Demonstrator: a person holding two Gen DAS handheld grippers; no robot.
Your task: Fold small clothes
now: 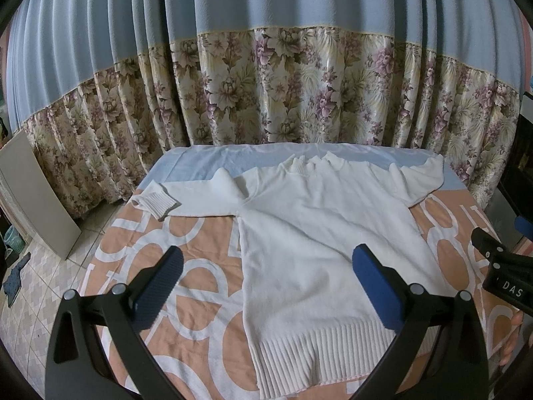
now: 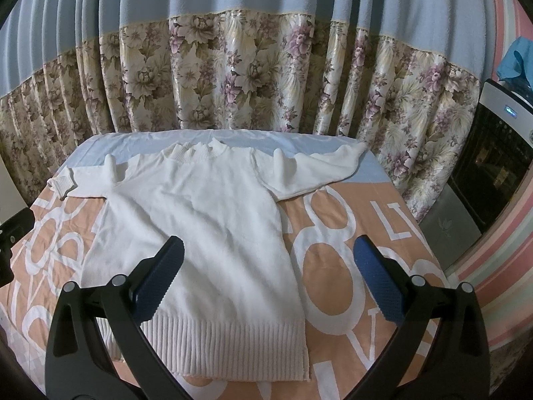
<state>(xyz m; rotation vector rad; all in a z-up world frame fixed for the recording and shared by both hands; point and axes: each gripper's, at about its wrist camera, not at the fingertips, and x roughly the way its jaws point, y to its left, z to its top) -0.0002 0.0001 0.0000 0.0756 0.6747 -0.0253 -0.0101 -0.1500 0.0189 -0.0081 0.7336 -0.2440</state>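
Left gripper (image 1: 266, 283) spread wide, nothing between the blue pads (image 1: 374, 283), hovering over the lower part of a white sweater (image 1: 316, 233). Right gripper (image 2: 268, 281) same deal, wide open and empty, left pad over the knit body, right pad over bare cover. Also visible at 3 o'clock in the left wrist view as a black piece marked "DAS", with a bit of a hand (image 1: 511, 340) just below it.

Sweater laid flat, front up, on a peach bedspread (image 2: 349, 266) with big white letters, ribbed hem (image 2: 233, 346) nearest at 6 o'clock, ribbed collar (image 2: 196, 153) away at 12. Both sleeves stretched out sideways: one toward 9 o'clock ending in a ribbed cuff (image 1: 156, 201), other toward 2 o'clock, with a couple of raised bumps of fabric near each shoulder. Far strip of the bedspread pale blue under the collar and sleeves.

Further out, curtain (image 1: 266, 83) right behind at 12, blue up top, floral at the bottom. Tiled floor (image 1: 36, 286) and a leaning beige panel (image 1: 36, 193) at 9 o'clock in the left view. Dark appliance (image 2: 493, 166) with a white top at 3 o'clock in the right view, pink striped wall (image 2: 513, 283) beside it.
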